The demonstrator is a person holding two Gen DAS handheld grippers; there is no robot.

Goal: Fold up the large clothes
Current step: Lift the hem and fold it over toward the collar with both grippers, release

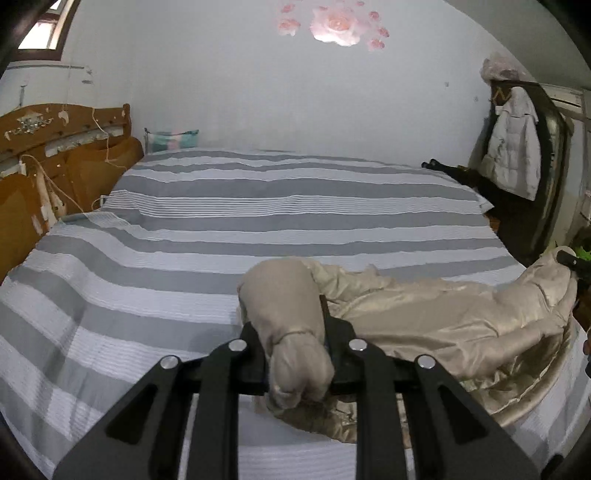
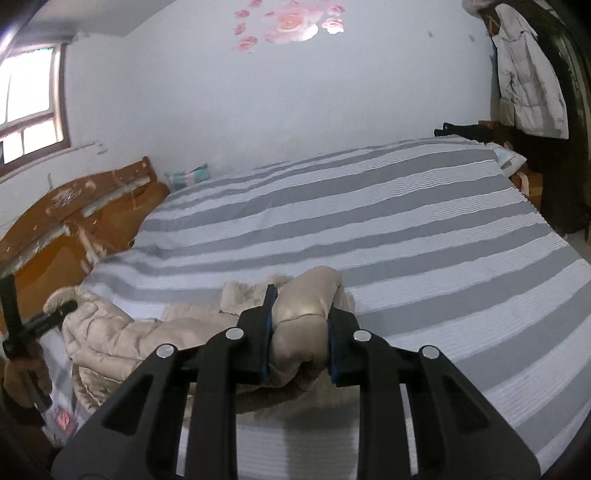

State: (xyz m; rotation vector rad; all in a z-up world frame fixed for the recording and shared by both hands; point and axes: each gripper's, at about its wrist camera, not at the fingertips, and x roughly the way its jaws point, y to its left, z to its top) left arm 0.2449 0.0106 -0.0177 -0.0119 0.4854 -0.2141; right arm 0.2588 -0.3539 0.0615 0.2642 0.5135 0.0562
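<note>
Tools, 2 pcs. Left tool [image 1: 295,354]: clamped on bunched end of beige puffer jacket [image 1: 424,317]. Right tool [image 2: 301,332]: clamped on another bunched end of same jacket [image 2: 147,336], fabric bulging betw. its blue-edged pads. Jacket: crumpled on bed [image 1: 258,206] near its front edge, at 3 o'clock from left tool, 9 o'clock from right. Bed cover: grey/white stripes. Headboard [image 1: 55,147], wood, at 10 o'clock. White coat [image 1: 513,147] hanging at 2 o'clock. Rose decals [image 1: 332,24] on wall at 12.
</note>
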